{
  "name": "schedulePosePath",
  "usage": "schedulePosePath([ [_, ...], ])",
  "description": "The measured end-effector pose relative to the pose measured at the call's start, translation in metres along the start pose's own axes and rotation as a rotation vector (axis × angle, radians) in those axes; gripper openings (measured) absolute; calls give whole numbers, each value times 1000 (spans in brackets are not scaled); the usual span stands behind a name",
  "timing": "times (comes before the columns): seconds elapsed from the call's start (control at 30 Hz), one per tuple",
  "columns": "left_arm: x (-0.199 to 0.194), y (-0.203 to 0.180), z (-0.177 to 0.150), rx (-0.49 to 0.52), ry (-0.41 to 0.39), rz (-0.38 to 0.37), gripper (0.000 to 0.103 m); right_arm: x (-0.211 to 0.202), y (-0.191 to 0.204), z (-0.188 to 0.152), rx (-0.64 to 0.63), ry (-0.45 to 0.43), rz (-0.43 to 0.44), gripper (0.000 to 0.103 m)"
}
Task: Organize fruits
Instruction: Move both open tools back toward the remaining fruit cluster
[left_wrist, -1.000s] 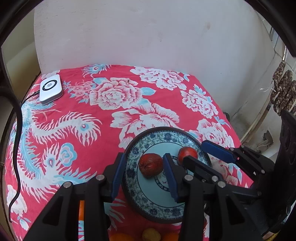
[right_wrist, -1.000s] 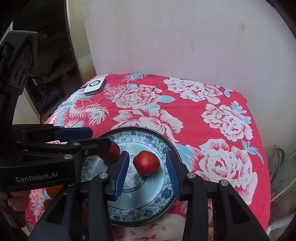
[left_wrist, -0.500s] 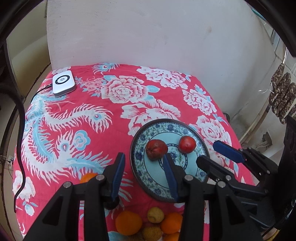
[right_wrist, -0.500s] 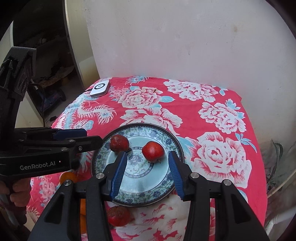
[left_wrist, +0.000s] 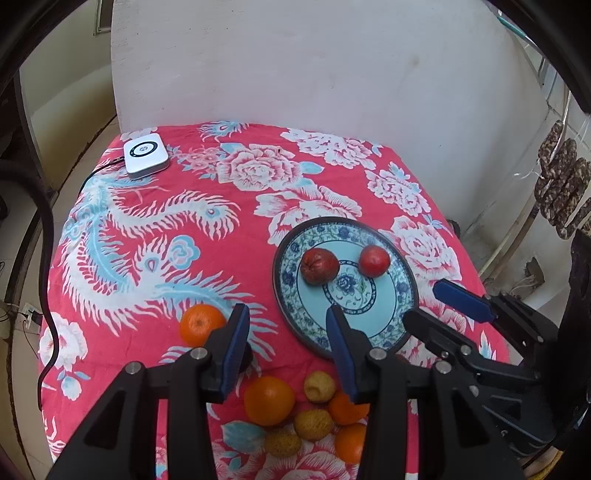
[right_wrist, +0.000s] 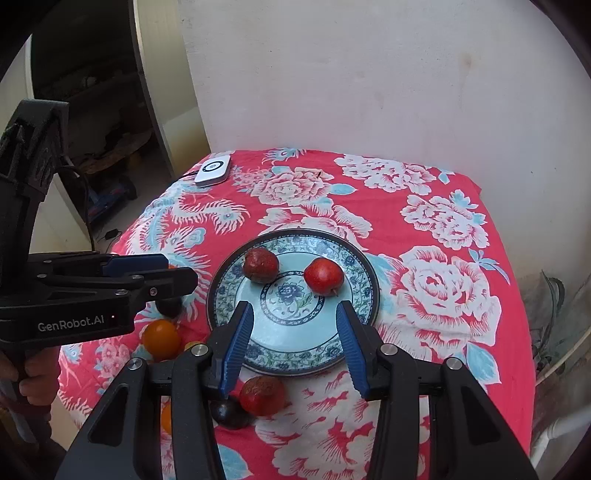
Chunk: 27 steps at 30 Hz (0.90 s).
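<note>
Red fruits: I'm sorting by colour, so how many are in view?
3. Two lie on the plate: a dark one and a bright one. Another lies on the cloth below it. More may be hidden.

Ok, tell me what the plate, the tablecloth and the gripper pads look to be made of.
Plate: probably glazed ceramic; glossy surface with a blue-and-white floral pattern and a dark rim.
Tablecloth: woven printed fabric, matte; it drapes over the table's edges with soft folds.
Right gripper pads: likely blue rubber or plastic, ribbed, on black arms that may be plastic.

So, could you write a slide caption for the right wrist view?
Open right gripper above patterned plate holding two red fruits.
</note>
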<state>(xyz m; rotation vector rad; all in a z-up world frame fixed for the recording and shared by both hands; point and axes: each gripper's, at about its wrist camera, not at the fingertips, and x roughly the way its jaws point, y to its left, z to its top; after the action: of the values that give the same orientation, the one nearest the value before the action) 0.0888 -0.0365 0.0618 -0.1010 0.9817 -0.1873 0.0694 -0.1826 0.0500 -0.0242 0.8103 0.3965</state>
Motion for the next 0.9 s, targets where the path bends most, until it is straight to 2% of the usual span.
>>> schedulePosePath([
  [0.9,-23,31,-40,-42,16,50,47,-12,21,-31,-16,52,32,48],
])
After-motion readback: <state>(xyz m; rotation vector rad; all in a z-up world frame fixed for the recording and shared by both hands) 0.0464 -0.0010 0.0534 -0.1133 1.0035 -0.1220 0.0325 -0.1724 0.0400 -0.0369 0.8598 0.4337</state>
